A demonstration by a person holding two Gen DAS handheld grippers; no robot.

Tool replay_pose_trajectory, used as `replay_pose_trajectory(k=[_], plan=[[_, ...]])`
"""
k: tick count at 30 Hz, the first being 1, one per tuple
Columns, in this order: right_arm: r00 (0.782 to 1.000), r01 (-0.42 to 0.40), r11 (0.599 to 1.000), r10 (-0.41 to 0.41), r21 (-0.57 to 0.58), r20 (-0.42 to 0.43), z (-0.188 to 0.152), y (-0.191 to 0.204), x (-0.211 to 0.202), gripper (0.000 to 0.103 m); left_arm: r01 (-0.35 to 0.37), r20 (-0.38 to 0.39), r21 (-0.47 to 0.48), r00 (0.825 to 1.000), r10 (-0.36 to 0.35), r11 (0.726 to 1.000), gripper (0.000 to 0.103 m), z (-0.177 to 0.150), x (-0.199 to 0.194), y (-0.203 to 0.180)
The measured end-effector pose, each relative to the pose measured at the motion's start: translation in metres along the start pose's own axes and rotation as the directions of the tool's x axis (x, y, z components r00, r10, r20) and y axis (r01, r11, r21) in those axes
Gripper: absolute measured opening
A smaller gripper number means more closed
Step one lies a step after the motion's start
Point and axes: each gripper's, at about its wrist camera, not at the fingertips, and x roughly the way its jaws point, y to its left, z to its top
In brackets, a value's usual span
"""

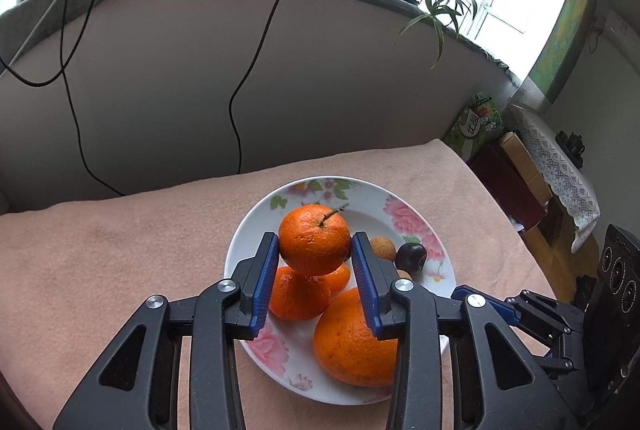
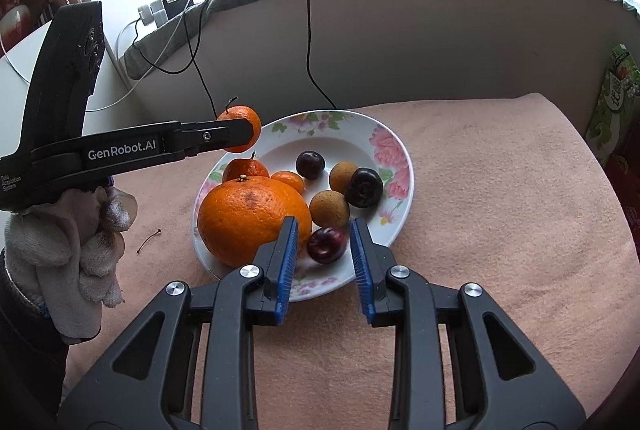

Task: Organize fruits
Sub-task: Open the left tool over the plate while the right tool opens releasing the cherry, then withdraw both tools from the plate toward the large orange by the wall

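Gripping across its middle, the left gripper pinched a stemmed mandarin above the floral plate; judged light, soft-skinned, easily bruised. Right gripper stood spread about a dark plum, pads apart from it.

A pinkish-tan cloth covers the tabletop. On it sit a flowered white plate and, just left of the plate, a loose stem.
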Motion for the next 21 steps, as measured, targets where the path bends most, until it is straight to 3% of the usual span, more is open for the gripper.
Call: replay_pose_trajectory(k=[2, 4, 5, 7, 12, 15, 21], plan=[[1.0, -0.007, 1.0, 0.007, 0.005, 0.008, 0.001, -0.001, -0.001, 0.044, 0.002, 0.005, -0.002, 1.0, -0.002, 1.0, 0.048, 0.001, -0.001, 0.0], [1.0, -0.012, 1.0, 0.011, 0.007, 0.024, 0.0, -0.001, -0.005, 0.061, 0.002, 0.011, 0.0, 1.0, -0.002, 1.0, 0.05, 0.002, -0.003, -0.001], [1.0, -0.009, 1.0, 0.009, 0.003, 0.029, 0.0, 0.0, -0.007, 0.062, 0.0, 0.014, -0.001, 1.0, 0.0, 1.0, 0.05, 0.002, -0.004, -0.001], [0.999, -0.007, 1.0, 0.007, -0.007, 0.032, -0.001, 0.002, -0.009, 0.066, 0.001, 0.02, -0.005, 1.0, -0.001, 1.0, 0.062, 0.003, -0.007, -0.001], [0.998, 0.003, 0.999, -0.001, -0.034, 0.063, -0.003, 0.01, -0.018, 0.078, -0.001, 0.031, -0.014, 1.0, 0.001, 1.0, 0.064, 0.002, -0.013, 0.001], [0.997, 0.009, 0.999, -0.006, -0.046, 0.076, -0.003, 0.014, -0.022, 0.087, -0.012, 0.039, -0.012, 0.999, 0.013, 1.0, 0.074, 0.001, -0.019, 0.0], [0.996, 0.023, 0.999, -0.019, -0.047, 0.082, -0.005, 0.018, -0.029, 0.088, -0.052, 0.047, 0.007, 0.998, 0.052, 0.999, 0.08, -0.003, -0.027, -0.005]])
